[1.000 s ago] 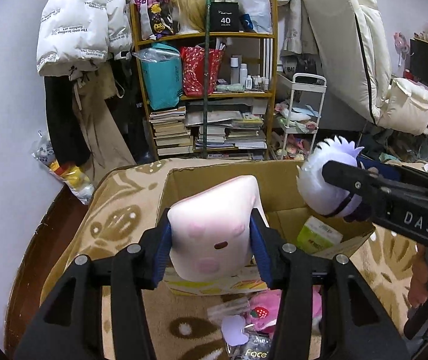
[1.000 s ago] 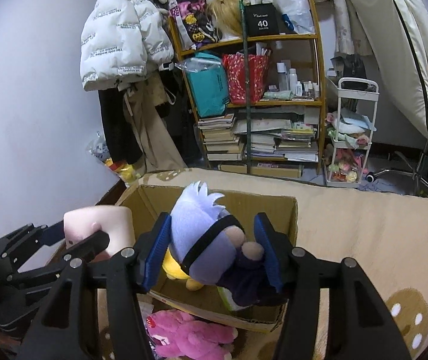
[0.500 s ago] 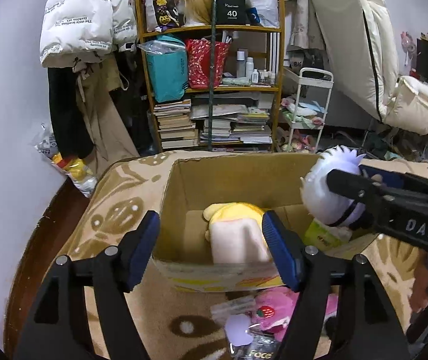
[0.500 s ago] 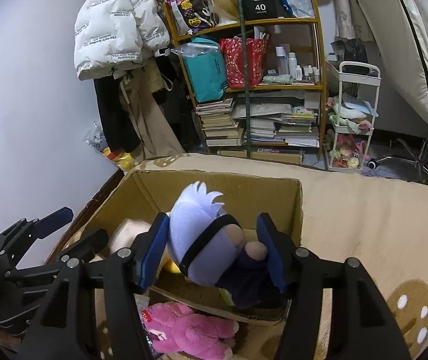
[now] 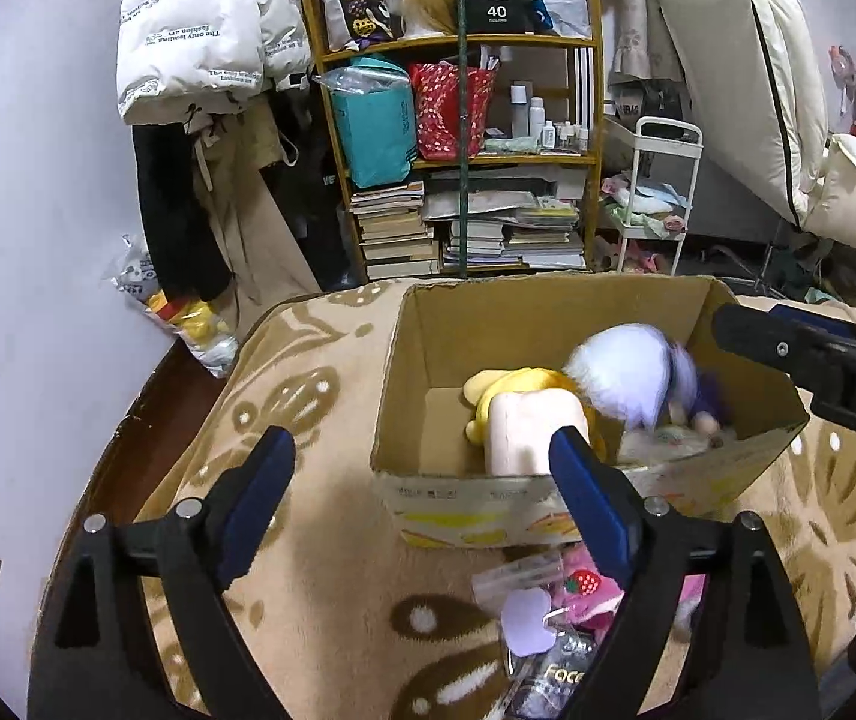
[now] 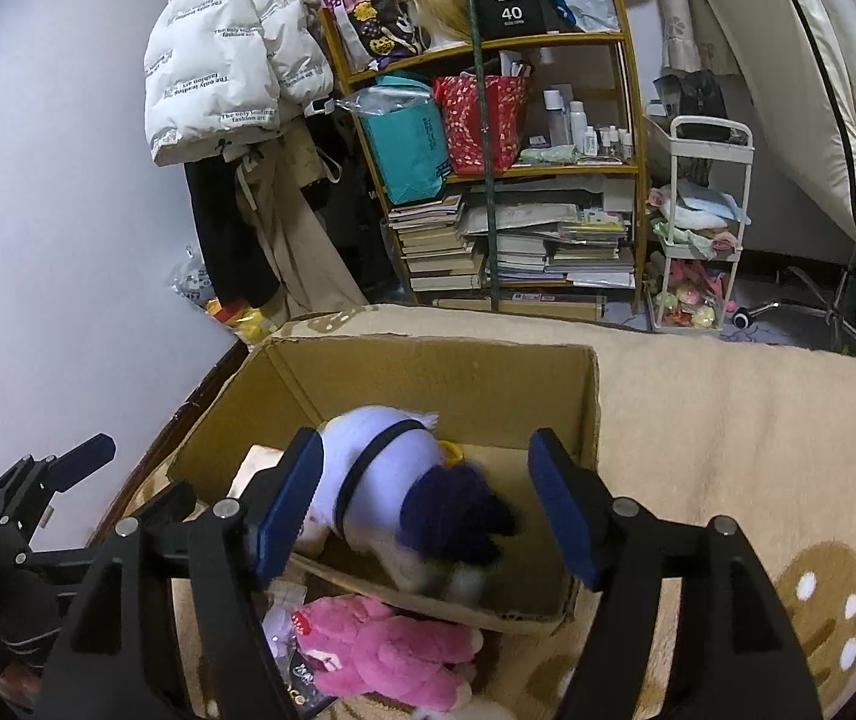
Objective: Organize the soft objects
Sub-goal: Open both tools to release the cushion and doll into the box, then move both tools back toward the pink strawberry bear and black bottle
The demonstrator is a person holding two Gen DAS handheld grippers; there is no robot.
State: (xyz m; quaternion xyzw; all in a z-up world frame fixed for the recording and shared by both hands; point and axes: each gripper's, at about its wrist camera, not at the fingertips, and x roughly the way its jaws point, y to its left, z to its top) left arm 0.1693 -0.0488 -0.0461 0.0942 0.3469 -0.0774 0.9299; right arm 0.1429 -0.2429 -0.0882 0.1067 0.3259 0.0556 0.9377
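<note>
Both sets of fingers spread wide, gripping nothing: left gripper (image 5: 422, 504) and right gripper (image 6: 425, 507) held above the cardboard box (image 6: 583, 396) for drop-in. White-haired plush doll (image 6: 392, 486) inside box, blurred, long axis tilted, head toward far-left wall, legs toward near rim. Pink block plush (image 5: 532, 435) upright beside it. Pink plush (image 6: 386, 654) outside, likely next.

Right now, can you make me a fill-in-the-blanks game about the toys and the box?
1. The white-haired doll is inside the cardboard ____.
2. The fluffy toy lying outside on the blanket is colored ____.
3. The right gripper has its fingers ____.
4. The jacket hanging on the wall is ____.

Missing words: box; pink; open; white
</note>
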